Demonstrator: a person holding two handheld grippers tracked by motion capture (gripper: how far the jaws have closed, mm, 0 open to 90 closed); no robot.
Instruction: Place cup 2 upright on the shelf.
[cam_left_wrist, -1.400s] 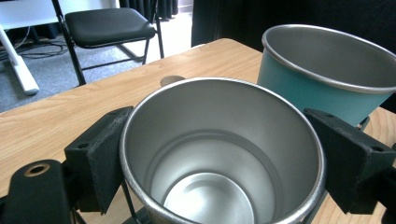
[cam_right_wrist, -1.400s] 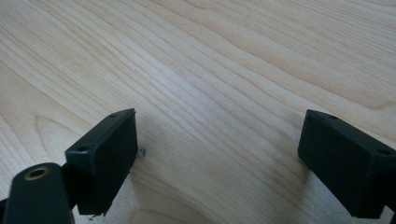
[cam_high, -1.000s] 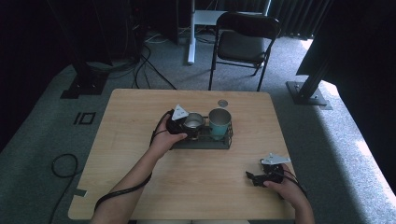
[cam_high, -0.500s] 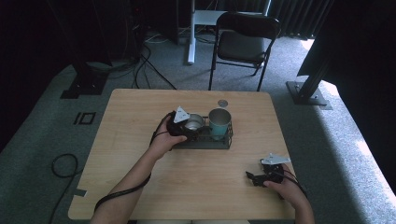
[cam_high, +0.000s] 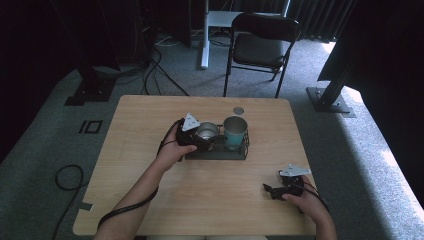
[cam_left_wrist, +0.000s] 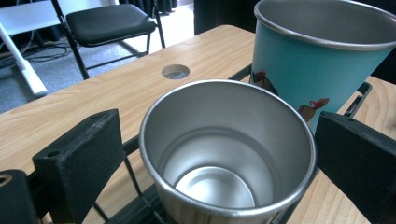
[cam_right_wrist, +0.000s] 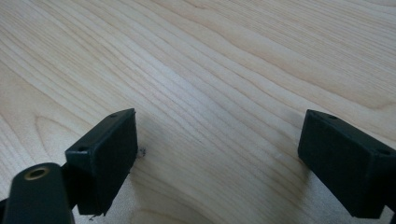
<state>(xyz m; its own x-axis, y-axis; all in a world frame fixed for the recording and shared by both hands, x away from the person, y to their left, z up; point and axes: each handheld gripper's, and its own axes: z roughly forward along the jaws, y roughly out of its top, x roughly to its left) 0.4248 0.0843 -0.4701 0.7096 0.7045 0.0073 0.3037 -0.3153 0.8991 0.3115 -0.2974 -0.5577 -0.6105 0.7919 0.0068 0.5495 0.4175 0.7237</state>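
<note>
Two cups stood side by side in a dark wire rack (cam_high: 235, 152) near the middle of the wooden table (cam_high: 150, 125): a plain steel cup (cam_high: 206, 132) on the left and a taller teal cup (cam_high: 235, 132) just beside it on the right, both upright and open-mouthed. The left gripper (cam_high: 200, 140) was at the steel cup (cam_left_wrist: 229, 149), its jaws spread to either side of the rim; contact with the cup wall could not be told. The teal cup (cam_left_wrist: 317, 60) carried a small printed figure low on its side, too small to identify; no legible writing or brand was seen on either cup. The right gripper (cam_high: 272, 191) lay low over the table's near right part, well apart from the rack, jaws spread with bare wood grain (cam_right_wrist: 210, 93) between them. A round hole (cam_high: 238, 110) was seen in the tabletop behind the rack.
</note>
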